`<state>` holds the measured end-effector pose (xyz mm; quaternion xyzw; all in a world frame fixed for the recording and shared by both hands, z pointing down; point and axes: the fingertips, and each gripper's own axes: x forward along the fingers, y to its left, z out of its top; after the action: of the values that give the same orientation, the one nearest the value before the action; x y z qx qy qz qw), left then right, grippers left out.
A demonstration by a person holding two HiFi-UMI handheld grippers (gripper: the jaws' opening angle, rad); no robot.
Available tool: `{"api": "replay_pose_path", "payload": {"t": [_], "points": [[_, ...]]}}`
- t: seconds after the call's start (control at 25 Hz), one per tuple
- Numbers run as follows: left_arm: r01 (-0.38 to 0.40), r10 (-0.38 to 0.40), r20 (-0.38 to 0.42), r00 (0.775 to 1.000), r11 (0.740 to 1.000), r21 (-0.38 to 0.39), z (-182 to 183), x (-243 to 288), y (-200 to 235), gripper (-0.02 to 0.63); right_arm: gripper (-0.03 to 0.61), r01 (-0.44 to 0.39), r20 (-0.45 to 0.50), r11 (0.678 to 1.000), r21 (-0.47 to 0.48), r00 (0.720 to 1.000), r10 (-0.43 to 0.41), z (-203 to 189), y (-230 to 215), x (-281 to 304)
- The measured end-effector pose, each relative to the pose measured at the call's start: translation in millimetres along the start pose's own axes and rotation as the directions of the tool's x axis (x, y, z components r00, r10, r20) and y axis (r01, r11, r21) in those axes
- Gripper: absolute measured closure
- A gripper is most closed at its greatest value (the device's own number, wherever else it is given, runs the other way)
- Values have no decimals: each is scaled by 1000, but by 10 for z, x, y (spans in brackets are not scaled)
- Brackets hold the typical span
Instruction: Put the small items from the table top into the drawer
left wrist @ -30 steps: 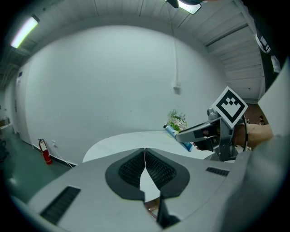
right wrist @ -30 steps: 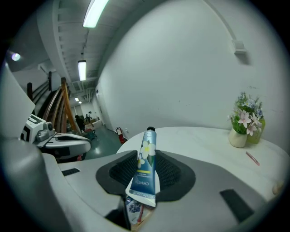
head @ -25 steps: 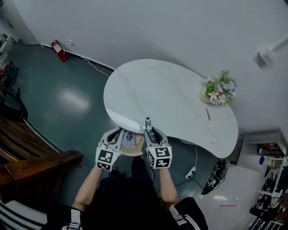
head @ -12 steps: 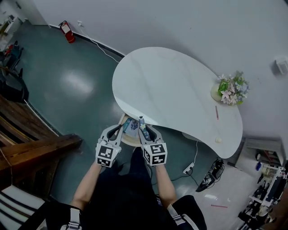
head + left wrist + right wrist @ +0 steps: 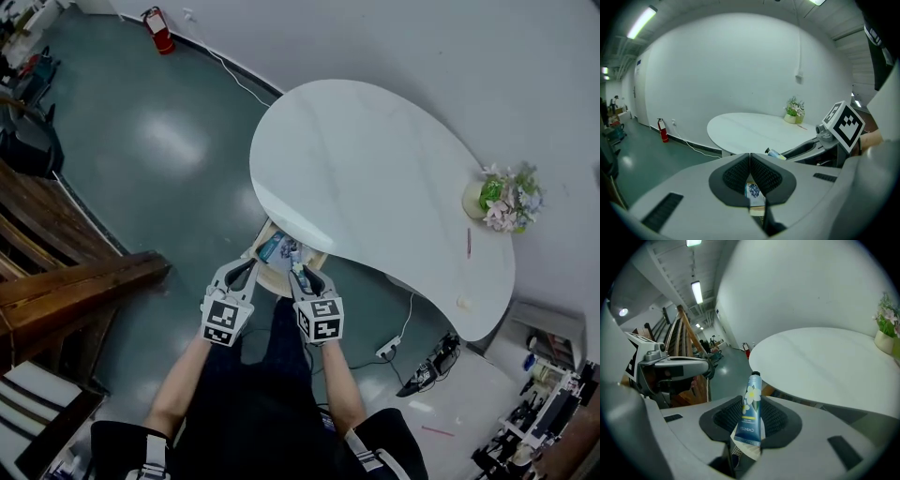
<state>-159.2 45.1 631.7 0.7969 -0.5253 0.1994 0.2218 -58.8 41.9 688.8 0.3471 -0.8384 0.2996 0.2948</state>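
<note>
Lower now toward the open pale wooden drawer [image 5: 270,284] mid-frame, the right gripper [image 5: 300,277] clenches a blue flower-printed tube [image 5: 751,411] for depositing, while the left gripper [image 5: 750,160] hangs closed and empty.

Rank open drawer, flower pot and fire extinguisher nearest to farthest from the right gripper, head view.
1. open drawer: just ahead of the right gripper, under the near edge of the table.
2. flower pot: right end of the table top.
3. fire extinguisher: far upper left, well beyond the table.
</note>
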Motion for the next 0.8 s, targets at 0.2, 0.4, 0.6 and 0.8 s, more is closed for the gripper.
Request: {"api": "replay_pose_path", "payload": {"t": [0.2,0.4,0.6,0.8], "points": [[-2,1,-25,1000,1000,-13,-201,88,44,594,434,-26,-47,1000,6,999,27,-204,-1,214],[-7,6,-38,999,1000,-22,-280,85,38,594,434,-32,-95,999,-12,995,31,-366,-39,348],[-18,17,-45,999,1000,-22,-327,45,63,594,434,-32,-130,999,-35,991,27,-500,-82,524],[-37,36,-46,998,999,-33,-339,-4,87,594,434,-30,-185,999,-33,982,24,-660,-178,797]]}}
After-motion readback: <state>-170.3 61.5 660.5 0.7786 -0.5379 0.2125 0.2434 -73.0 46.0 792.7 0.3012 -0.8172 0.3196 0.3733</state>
